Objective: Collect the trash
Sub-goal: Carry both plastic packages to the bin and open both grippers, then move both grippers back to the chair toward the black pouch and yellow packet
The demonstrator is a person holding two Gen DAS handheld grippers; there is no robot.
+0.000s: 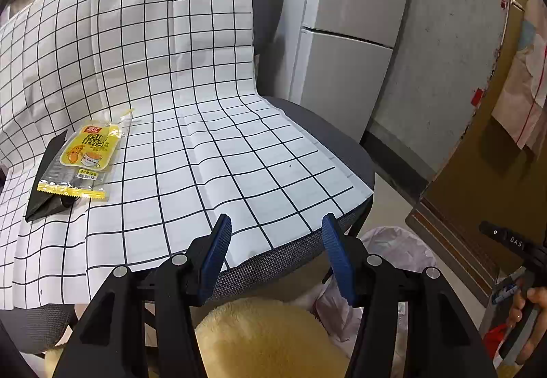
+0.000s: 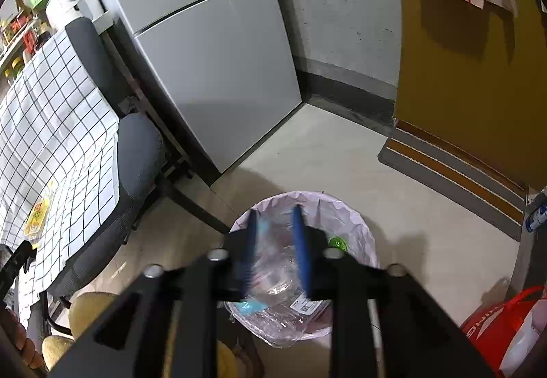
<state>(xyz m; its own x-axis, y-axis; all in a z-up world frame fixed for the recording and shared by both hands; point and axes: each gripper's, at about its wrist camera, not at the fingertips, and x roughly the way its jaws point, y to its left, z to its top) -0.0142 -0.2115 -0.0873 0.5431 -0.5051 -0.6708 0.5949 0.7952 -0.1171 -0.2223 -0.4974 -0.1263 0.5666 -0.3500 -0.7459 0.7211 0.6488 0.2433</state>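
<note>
The right gripper (image 2: 275, 234) hung over the lined trash bin (image 2: 362, 227), jaws slightly parted, nothing pinched, apparently mid-drop; the left gripper (image 1: 273, 241) stood spread and empty above the chair; the yellow snack wrapper (image 1: 83, 156) lay on the checked cloth (image 1: 205, 104), likely the next pickup.

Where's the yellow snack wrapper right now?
In the left wrist view the yellow snack wrapper lies at the left on the checked cloth covering the chair seat, partly overlapping a black packet.
</note>
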